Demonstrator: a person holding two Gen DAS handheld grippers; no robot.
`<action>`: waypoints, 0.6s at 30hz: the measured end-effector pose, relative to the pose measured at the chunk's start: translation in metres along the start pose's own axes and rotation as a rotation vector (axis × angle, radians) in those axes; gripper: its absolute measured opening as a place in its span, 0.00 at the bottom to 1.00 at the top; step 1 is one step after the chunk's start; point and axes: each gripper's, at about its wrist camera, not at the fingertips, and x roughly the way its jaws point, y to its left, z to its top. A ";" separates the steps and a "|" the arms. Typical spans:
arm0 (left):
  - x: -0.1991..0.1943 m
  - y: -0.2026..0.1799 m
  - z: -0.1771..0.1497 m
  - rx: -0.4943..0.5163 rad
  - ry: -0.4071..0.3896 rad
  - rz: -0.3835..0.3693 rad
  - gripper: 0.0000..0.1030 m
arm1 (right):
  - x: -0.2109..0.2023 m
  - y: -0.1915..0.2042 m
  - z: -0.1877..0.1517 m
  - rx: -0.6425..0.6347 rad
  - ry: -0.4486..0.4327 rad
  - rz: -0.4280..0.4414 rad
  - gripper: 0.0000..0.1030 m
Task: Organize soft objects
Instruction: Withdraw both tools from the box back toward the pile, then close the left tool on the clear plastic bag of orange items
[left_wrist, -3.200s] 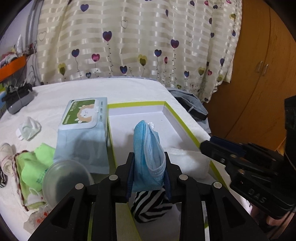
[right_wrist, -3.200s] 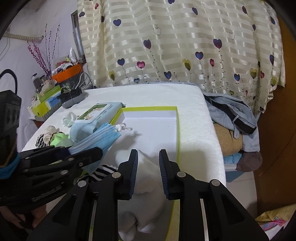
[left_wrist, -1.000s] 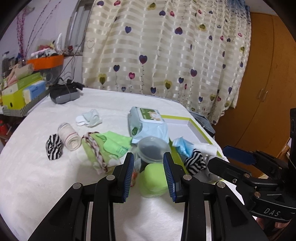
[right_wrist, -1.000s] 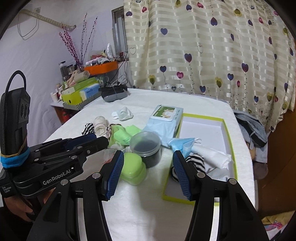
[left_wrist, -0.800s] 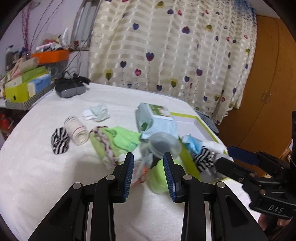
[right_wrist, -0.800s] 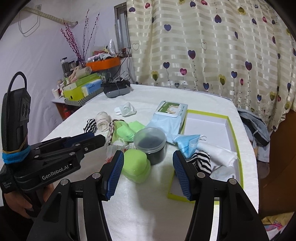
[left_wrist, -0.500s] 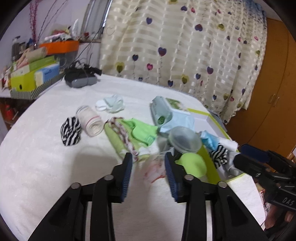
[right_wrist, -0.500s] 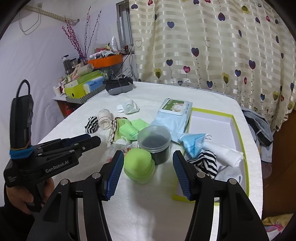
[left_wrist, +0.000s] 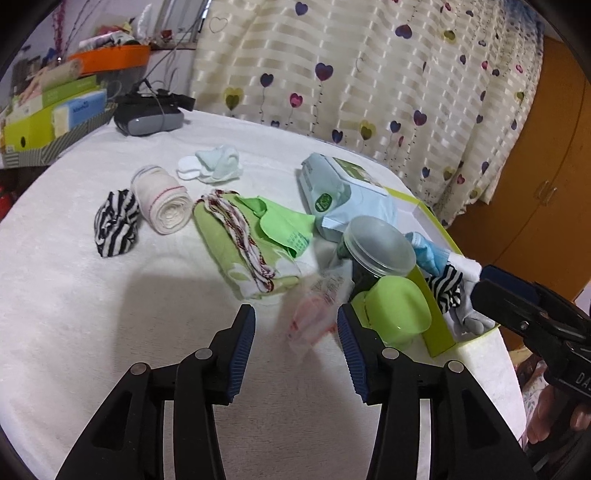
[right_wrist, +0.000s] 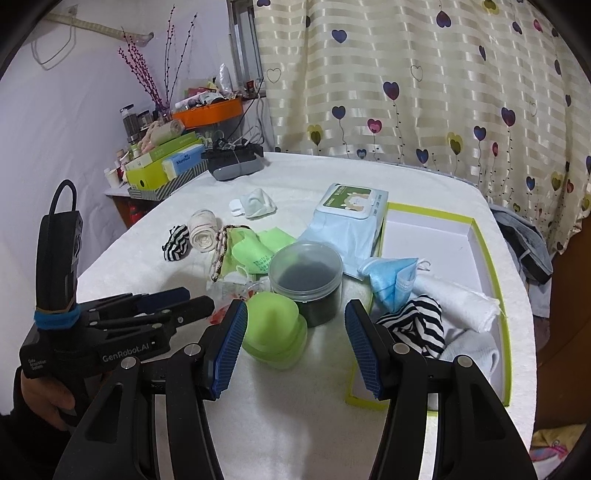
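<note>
Both grippers tilt downward over the white table (left_wrist: 92, 332). The left gripper (left_wrist: 295, 325) has just been spreading its jaws, and they stand apart with only a crinkled clear wrapper (left_wrist: 317, 314) lying blurred between them, unpressed. The right gripper (right_wrist: 295, 325) gapes wide, empty, above a green squishy toy (right_wrist: 273, 332).

Two striped sock balls show: one (left_wrist: 114, 225) near the table's left edge, one (right_wrist: 417, 325) in the green-rimmed box (right_wrist: 487, 254) at the right edge, with one blue face mask (right_wrist: 391, 280) and one white towel (right_wrist: 458, 299). One lidded plastic jar (right_wrist: 306, 277) stands just behind the toy.

Fuzzy white table cover (left_wrist: 92, 314); translucent plastic jar (right_wrist: 306, 280); glossy wipes pack (right_wrist: 347, 214).
</note>
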 end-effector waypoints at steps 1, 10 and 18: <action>-0.001 -0.001 -0.001 0.003 -0.001 -0.007 0.44 | 0.001 -0.001 0.000 0.000 0.001 0.001 0.54; 0.012 -0.009 0.000 0.040 0.017 -0.024 0.47 | 0.008 0.000 0.001 0.003 0.012 0.011 0.54; 0.025 -0.007 0.000 0.031 0.041 -0.035 0.29 | 0.009 0.000 0.001 0.006 0.015 0.011 0.54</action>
